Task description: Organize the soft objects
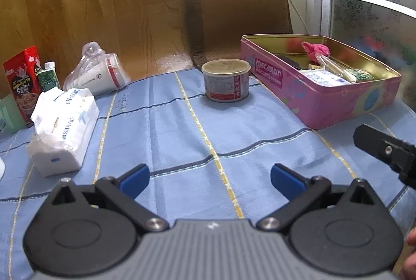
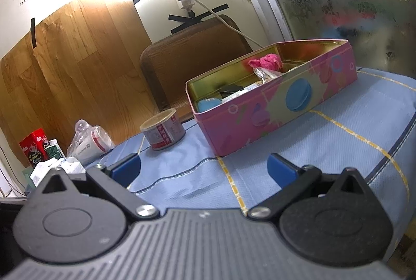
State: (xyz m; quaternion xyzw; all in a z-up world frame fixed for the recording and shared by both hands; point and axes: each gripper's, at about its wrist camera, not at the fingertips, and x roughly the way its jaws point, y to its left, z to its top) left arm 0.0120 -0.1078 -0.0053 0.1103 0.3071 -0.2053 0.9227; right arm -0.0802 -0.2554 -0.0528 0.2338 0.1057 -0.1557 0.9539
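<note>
**Pink cloth sits in the tin, both grippers empty over the table**

A crumpled bright-pink soft cloth (image 1: pixel 316 49) lies at the far end of an open pink rectangular biscuit tin (image 1: pixel 319 97), among white packets and a dark flat item. The tin stands ahead and to the right of the left gripper (image 1: pixel 210 179), whose blue-padded fingers are spread wide with nothing between them, low over the blue checked tablecloth (image 1: pixel 182 129). The right gripper (image 2: pixel 204 167) is likewise spread wide and empty, with the tin just ahead of it. A short round can with a beige lid (image 1: pixel 225 83) stands ahead of the left gripper, just left of the tin. Further left lie a white soft tissue pack (image 1: pixel 63 131), a clear bag holding white cups (image 1: pixel 100 71) and a red printed carton (image 1: pixel 22 79)
</note>
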